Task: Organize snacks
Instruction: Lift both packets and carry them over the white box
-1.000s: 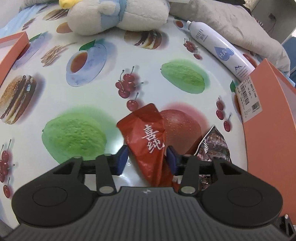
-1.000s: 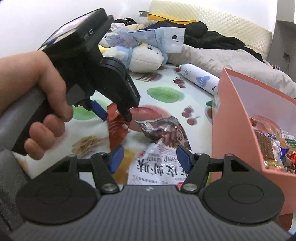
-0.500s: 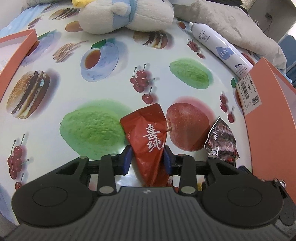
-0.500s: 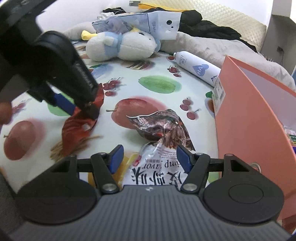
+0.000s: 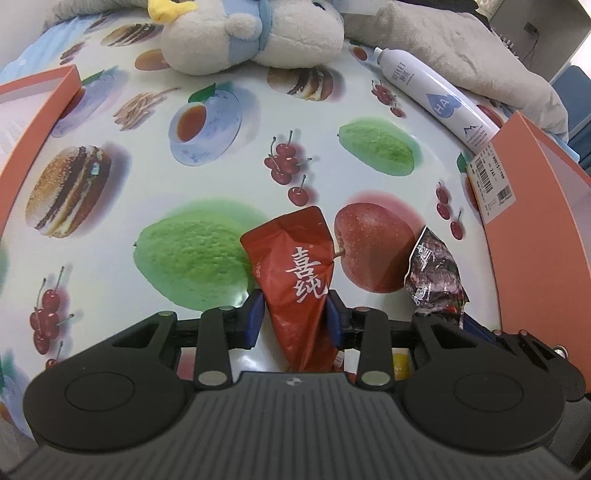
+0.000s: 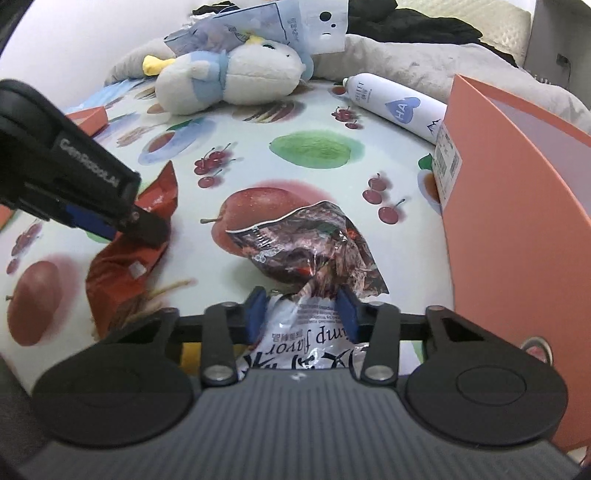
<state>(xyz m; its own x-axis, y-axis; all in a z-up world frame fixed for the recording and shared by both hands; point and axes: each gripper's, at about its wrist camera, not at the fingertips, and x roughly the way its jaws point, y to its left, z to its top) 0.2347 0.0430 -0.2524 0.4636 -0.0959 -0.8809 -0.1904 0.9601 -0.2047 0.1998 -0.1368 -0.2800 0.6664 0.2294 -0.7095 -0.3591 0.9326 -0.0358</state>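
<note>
Left tool (image 5: 293, 314) clamped on red packet (image 5: 291, 273), right tool (image 6: 301, 314) closing – crumpled snack bag (image 6: 306, 254) between its jaws.

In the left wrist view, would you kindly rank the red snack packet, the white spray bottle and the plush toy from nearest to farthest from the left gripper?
1. Red snack packet: clamped in the left gripper.
2. White spray bottle: far right, lying by the orange box.
3. Plush toy: top centre, at the table's far edge.

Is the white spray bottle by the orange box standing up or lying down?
Lying down. The spray bottle rests lengthwise on the tablecloth, its nozzle end pointing toward the plush toy, its base by the orange box.
</note>
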